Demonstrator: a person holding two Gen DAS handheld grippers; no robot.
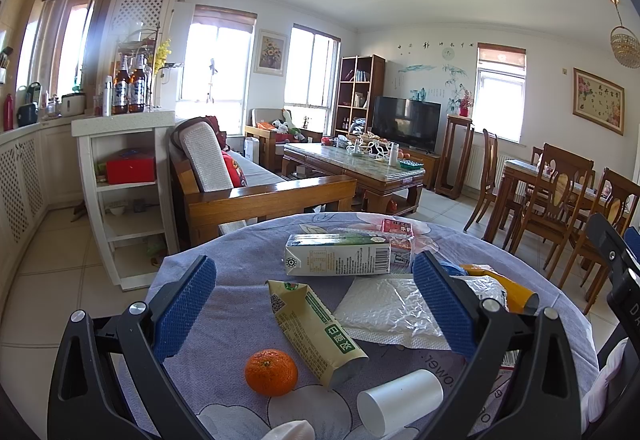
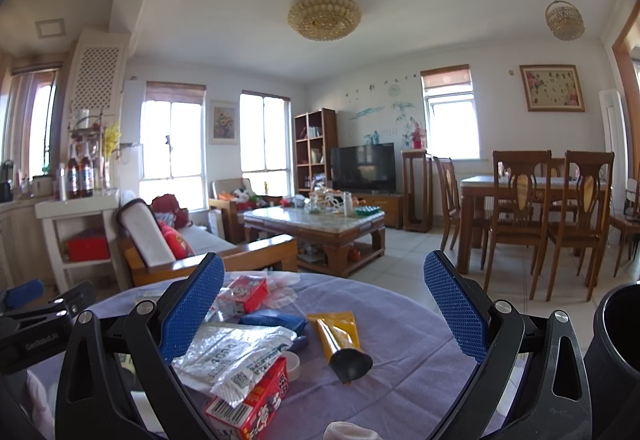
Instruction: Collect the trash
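The left gripper (image 1: 314, 304) hangs wide open over the table (image 1: 224, 260), holding nothing; its blue pads frame the lower centre of the left view, where a flattened carton (image 1: 316, 328) lies diagonally between them, which suggests it is lined up as the first pick. An orange (image 1: 271, 372) sits just below that carton at lower centre, a tipped cup (image 1: 400, 402) to its right, and a second carton (image 1: 338, 254) lies on its side further up, beside a foil wrapper (image 1: 388, 312). The right gripper (image 2: 324, 310) is likewise fully spread and empty, hovering above the same table. Between its pads, at centre, lies a yellow tube (image 2: 340, 340) with its dark cap toward the camera; a plastic bag (image 2: 236, 356) rests on a red box (image 2: 250, 402) at lower left. A dark bin (image 2: 616, 364) stands at the right edge, likely placed there to receive the litter.
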